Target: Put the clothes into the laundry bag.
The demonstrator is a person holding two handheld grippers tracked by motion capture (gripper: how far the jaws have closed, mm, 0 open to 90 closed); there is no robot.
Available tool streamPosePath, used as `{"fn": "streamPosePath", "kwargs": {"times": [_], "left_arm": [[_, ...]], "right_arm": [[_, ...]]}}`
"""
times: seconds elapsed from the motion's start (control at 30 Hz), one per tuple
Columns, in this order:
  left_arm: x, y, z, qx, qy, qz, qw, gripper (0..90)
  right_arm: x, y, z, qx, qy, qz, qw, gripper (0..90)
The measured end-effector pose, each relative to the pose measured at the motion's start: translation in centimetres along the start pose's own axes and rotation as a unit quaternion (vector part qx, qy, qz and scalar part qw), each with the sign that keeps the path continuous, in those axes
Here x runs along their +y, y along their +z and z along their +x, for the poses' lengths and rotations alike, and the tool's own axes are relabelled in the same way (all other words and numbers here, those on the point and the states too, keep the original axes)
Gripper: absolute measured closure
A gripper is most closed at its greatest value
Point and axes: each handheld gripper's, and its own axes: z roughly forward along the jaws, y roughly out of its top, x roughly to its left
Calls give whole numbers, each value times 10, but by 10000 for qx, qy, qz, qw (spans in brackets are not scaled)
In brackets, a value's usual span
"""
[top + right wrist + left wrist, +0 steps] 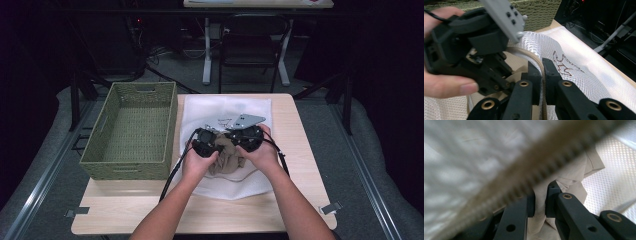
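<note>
Mesh laundry bag (227, 107) lies mid-table, at three o'clock of the woven basket (131, 131), with beige cloth (226, 160) part-stuffed inside; left gripper (206, 145) is clamped on cloth, right gripper (245, 137) on the bag's zipper edge (539, 65), so closing remains.

Both forearms reach in side by side. My left tongs (206, 142) and right tongs (245, 137) sit close together, nearly touching, hands wrapped over their bodies. Left jaws clamped on cloth (540, 202); right jaws pinched shut on its ribbed edge.
</note>
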Motion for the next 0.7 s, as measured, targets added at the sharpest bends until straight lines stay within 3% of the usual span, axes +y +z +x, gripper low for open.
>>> {"fn": "streamPosePath", "kwargs": {"times": [0.33, 0.7], "left_arm": [[8, 8, 6, 127, -189, -152, 9996, 822], [13, 3, 9, 225, -333, -365, 9985, 816]], "right_arm": [[-1, 2, 0, -20, -4, 53, 10000, 866], [-1, 2, 0, 10, -15, 45, 10000, 867]]}}
